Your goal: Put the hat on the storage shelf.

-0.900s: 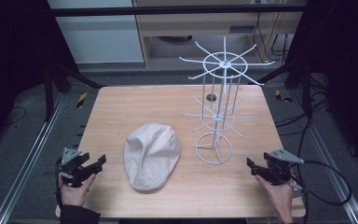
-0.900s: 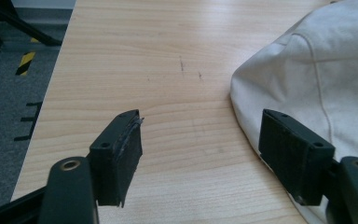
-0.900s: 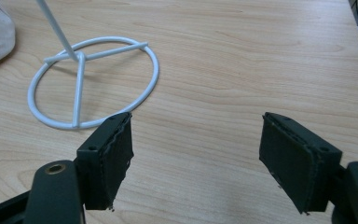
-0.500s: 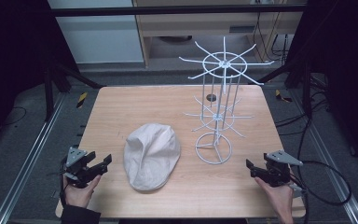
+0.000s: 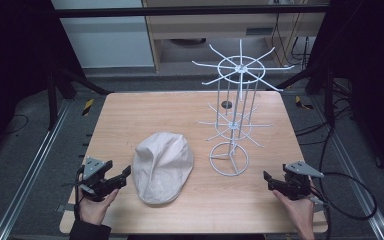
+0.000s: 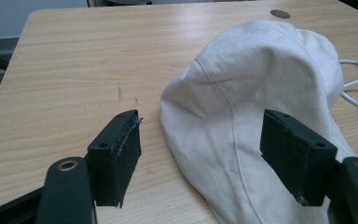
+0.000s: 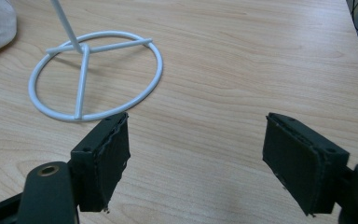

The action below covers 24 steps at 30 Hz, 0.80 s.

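A cream flat cap [image 5: 162, 165] lies on the wooden table [image 5: 130, 120], left of centre. A white wire rack [image 5: 235, 115] stands upright to its right on a ring base [image 5: 228, 159]. My left gripper [image 5: 121, 176] is open at the table's front left, just left of the cap. In the left gripper view the cap [image 6: 256, 107] lies between and beyond the open jaws, with nothing held. My right gripper [image 5: 269, 181] is open at the front right, close to the ring base [image 7: 95, 77], jaws over bare wood.
A small dark disc [image 5: 226, 104] is set into the table behind the rack. Metal rails [image 5: 35, 165] run along the floor left and right of the table. A cable [image 5: 350, 195] trails from the right gripper over the table's right edge.
My left gripper has moved right, closer to the cap's edge. The right gripper has barely shifted. Cap and rack have stayed put.
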{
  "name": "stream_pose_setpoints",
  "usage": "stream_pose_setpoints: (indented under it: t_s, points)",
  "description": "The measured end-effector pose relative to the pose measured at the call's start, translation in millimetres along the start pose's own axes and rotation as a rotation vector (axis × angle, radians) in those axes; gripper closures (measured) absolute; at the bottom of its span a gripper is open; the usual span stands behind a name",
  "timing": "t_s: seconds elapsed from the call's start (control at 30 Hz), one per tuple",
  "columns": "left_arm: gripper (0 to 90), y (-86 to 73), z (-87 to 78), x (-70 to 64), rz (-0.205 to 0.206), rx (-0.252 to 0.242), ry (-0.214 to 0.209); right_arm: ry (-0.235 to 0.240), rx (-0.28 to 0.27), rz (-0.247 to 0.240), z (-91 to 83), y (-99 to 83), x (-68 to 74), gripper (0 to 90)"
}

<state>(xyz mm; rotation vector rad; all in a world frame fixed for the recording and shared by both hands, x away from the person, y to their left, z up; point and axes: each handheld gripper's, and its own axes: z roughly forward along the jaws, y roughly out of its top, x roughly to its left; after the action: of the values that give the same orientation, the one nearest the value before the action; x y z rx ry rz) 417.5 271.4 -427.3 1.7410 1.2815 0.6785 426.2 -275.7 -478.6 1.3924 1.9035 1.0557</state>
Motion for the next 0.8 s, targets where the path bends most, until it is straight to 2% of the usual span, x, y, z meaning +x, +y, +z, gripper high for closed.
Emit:
stream_pose_setpoints:
  t_s: [0.3, 0.57, 0.8]
  points:
    - [27.5, 7.0, 4.0, -12.2, 0.018, 0.001, -0.003, 0.001, 0.009, -0.001, 0.4, -0.5, 0.8, 22.5]
    - [26.6, 20.1, 9.5, -26.8, 0.045, -0.017, -0.019, 0.001, 0.001, 0.012, -2.7, 0.2, 0.7, 24.8]
    - [25.8, 31.2, 15.2, -39.3, 0.07, -0.024, -0.019, -0.003, -0.004, -0.002, -2.8, 0.0, -0.2, 25.1]
